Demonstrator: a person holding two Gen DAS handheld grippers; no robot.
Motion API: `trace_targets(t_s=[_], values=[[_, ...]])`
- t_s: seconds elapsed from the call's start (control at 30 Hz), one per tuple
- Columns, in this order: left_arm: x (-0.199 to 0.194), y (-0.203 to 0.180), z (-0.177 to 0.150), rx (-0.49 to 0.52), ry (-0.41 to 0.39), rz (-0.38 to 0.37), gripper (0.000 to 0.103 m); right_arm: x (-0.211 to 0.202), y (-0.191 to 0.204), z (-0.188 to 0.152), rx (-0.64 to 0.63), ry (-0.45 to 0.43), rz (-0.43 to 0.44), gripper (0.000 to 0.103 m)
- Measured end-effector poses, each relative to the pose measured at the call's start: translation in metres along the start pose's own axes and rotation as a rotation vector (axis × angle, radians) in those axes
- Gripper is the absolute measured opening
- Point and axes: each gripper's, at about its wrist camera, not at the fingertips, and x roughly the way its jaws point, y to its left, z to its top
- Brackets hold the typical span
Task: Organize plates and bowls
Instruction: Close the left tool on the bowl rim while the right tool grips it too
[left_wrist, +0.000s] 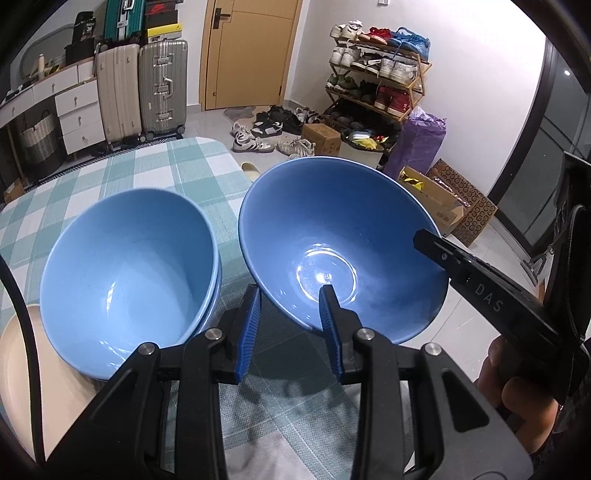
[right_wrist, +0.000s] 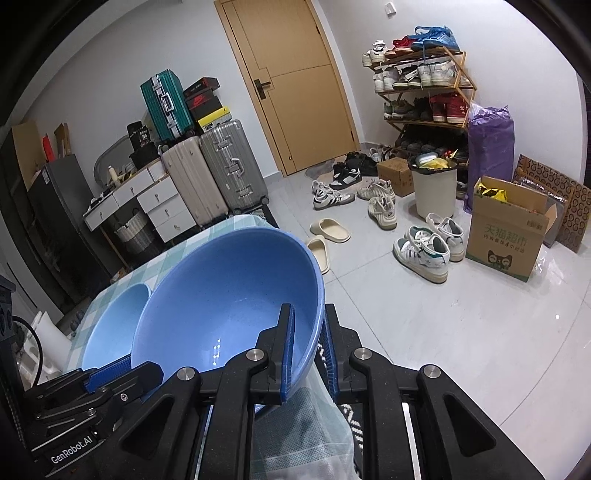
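A blue bowl (left_wrist: 340, 240) is held tilted above the checked tablecloth (left_wrist: 159, 173). My right gripper (right_wrist: 308, 314) is shut on its rim; the bowl (right_wrist: 229, 295) fills the lower left of the right wrist view. My left gripper (left_wrist: 290, 295) is open, with one finger under the bowl's near rim and one inside it, not clamping. A stack of two lighter blue bowls (left_wrist: 129, 273) stands to the left on the table; it also shows in the right wrist view (right_wrist: 114, 328). A beige plate (left_wrist: 22, 369) lies at the far left.
The table's right edge drops to a tiled floor with scattered shoes (right_wrist: 424, 251), slippers (right_wrist: 328, 230), a cardboard box (right_wrist: 506, 240) and a bin (right_wrist: 434, 188). Suitcases (left_wrist: 144, 92) and drawers (left_wrist: 79, 114) stand behind the table.
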Motion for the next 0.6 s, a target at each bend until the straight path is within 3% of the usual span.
trace_targets(t_s=[0.6], values=[[-0.058, -0.002, 0.01, 0.003, -0.093, 0.006, 0.029, -0.045, 0.034, 0.01, -0.019, -0.092, 0.028, 0.016]])
